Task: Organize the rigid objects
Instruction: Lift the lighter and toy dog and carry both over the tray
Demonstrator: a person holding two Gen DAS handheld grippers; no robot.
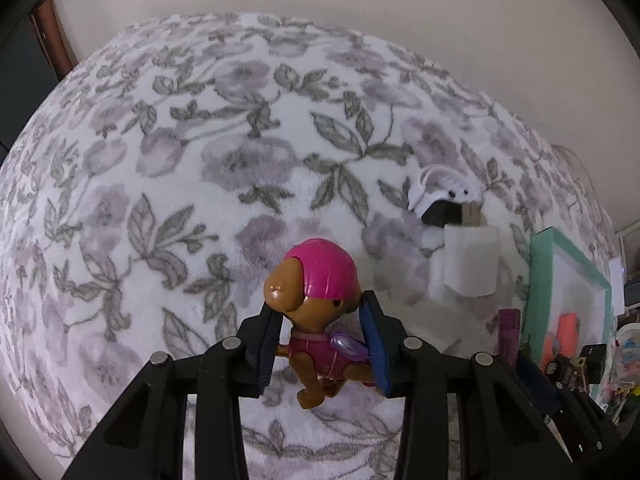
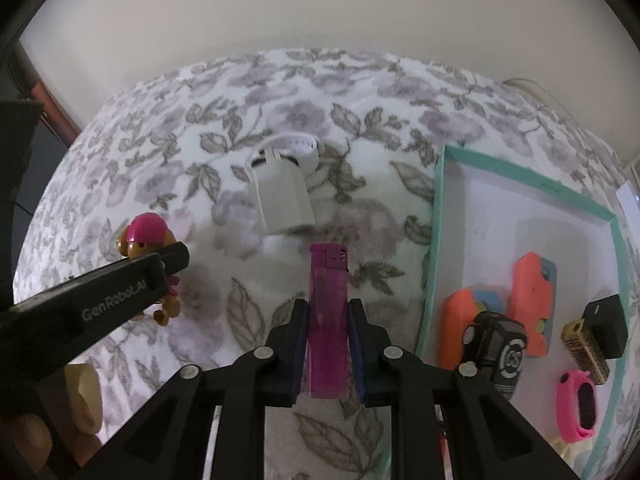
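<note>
My left gripper (image 1: pixel 322 312) is shut on a brown toy dog (image 1: pixel 316 300) with a pink helmet, held above the floral blanket (image 1: pixel 200 160). The toy dog (image 2: pixel 146 236) and the left gripper's finger also show at the left of the right wrist view. My right gripper (image 2: pixel 328 312) is shut on a purple lighter (image 2: pixel 327 304), upright between its blue pads. A white charger plug (image 2: pixel 284 196) lies on the blanket ahead of the lighter, with a white watch band (image 2: pixel 296 146) behind it. The teal-rimmed box (image 2: pixel 440 200) lies to the right.
The box holds orange pieces (image 2: pixel 532 300), a small black toy car (image 2: pixel 500 348), a black cube (image 2: pixel 606 326), a pink band (image 2: pixel 580 404) and a gold item (image 2: pixel 586 350). The charger (image 1: pixel 472 260) and box (image 1: pixel 540 280) show right of the left gripper. A wall lies behind the bed.
</note>
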